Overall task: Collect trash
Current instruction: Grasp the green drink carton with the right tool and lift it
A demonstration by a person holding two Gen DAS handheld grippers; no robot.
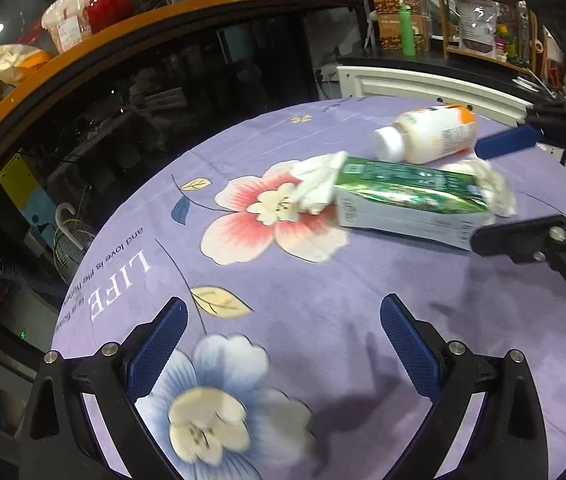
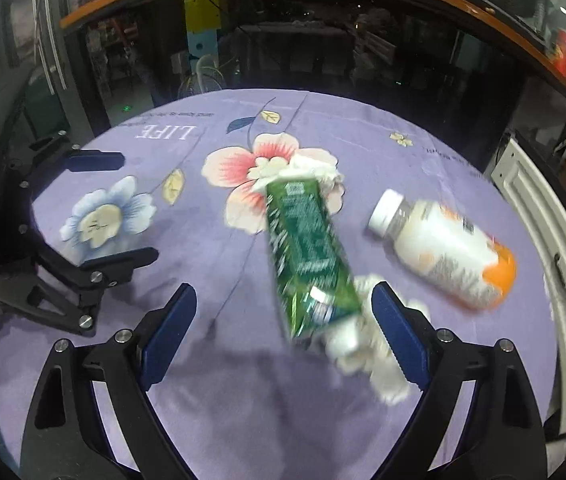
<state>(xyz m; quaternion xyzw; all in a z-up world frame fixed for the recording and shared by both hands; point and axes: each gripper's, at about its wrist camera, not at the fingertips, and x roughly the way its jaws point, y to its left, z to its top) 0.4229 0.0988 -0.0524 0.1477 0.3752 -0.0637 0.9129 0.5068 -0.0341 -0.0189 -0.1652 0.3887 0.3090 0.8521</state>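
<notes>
2 grippers (image 1: 283, 344) (image 2: 283, 332) gape wide, empty, over a purple floral tablecloth (image 1: 323, 300) beside dark glass counters (image 1: 163, 100).

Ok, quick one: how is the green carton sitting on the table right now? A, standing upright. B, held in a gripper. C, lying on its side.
C: the green carton lies flat on the purple tablecloth, with crumpled tissue at its end and no pads touching it.

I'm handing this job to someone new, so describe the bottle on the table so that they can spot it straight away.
Start at the round table with the purple flowered cloth. Near its middle lies a green carton with crumpled white tissue at each end. The bottle lies on its side beside that carton, toward the white panel at the table's edge; it alone is rounded, white with a white cap and an orange base.
</notes>
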